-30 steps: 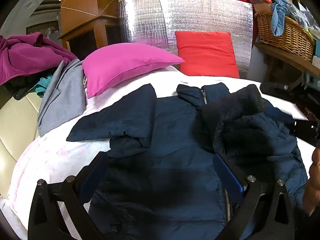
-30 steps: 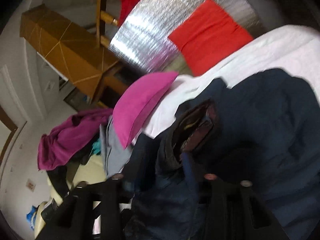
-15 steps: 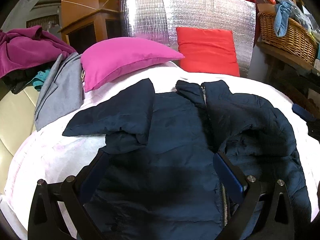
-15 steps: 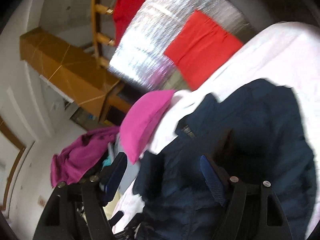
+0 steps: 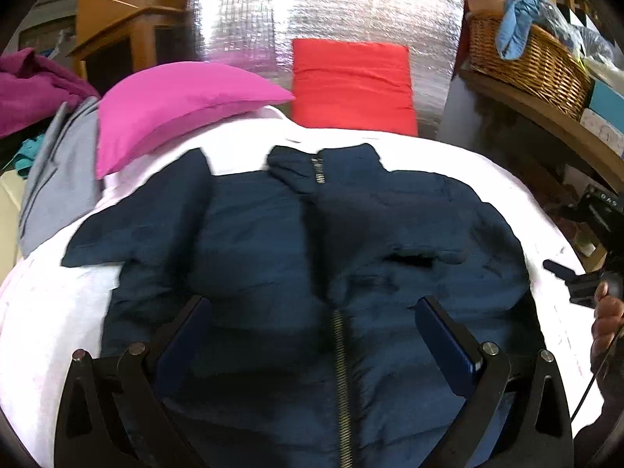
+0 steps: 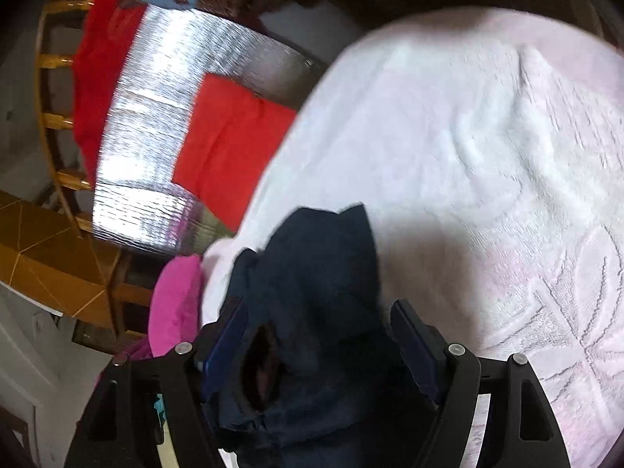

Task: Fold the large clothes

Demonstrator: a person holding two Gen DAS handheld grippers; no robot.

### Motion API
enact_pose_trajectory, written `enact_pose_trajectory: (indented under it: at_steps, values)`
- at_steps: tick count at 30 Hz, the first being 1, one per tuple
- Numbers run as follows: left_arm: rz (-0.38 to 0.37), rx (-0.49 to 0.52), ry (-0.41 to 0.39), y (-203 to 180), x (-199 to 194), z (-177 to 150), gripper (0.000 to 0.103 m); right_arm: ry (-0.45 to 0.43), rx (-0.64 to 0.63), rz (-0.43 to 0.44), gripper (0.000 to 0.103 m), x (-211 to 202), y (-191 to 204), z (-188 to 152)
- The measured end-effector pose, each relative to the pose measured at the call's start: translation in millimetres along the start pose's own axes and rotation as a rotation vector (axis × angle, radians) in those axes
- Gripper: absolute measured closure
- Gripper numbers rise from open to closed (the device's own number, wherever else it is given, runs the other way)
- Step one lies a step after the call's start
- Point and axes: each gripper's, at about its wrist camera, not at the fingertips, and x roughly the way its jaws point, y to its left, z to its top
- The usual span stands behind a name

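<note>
1. The navy jacket (image 5: 273,241) lies flat, front side up, on the white bedspread (image 5: 50,312), its collar toward the pink pillow (image 5: 175,105) and red cushion (image 5: 351,82).
2. Its zipper (image 5: 341,370) runs down the middle, and both sleeves are folded in over the chest.
3. The left gripper (image 5: 312,347) hangs over the jacket's lower half with its jaws spread wide; the zipper line passes between the two blue pads, which press on nothing.
4. In the right wrist view, the right gripper (image 6: 319,347) has its jaws wide apart, with a bunched part of the jacket (image 6: 312,292) lying between them; no pad can be seen squeezing the fabric, though blur makes contact hard to judge.
5. That view shows the jacket's edge ending just ahead of the fingers, with bare bedspread (image 6: 487,156) beyond.
6. A hand (image 5: 606,323) shows at the right edge of the left wrist view, beside the jacket.
</note>
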Motion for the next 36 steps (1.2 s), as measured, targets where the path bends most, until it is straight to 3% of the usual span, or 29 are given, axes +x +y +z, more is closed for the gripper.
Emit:
enact_pose_trajectory:
  at_steps: [7, 17, 36]
  values:
    - [0.058, 0.1, -0.001, -37.1, 34.7, 18.3, 0.0, 0.092, 0.008, -0.033, 0.026, 28.4, -0.8, -10.7]
    - [0.149, 0.183, -0.067, -34.0, 46.1, 22.6, 0.0, 0.087, -0.047, -0.079, 0.026, 34.7, 4.0, -18.6]
    - [0.155, 0.21, -0.097, -38.0, 42.5, 23.9, 0.0, 0.086, -0.064, -0.088, 0.026, 37.4, 4.7, -21.4]
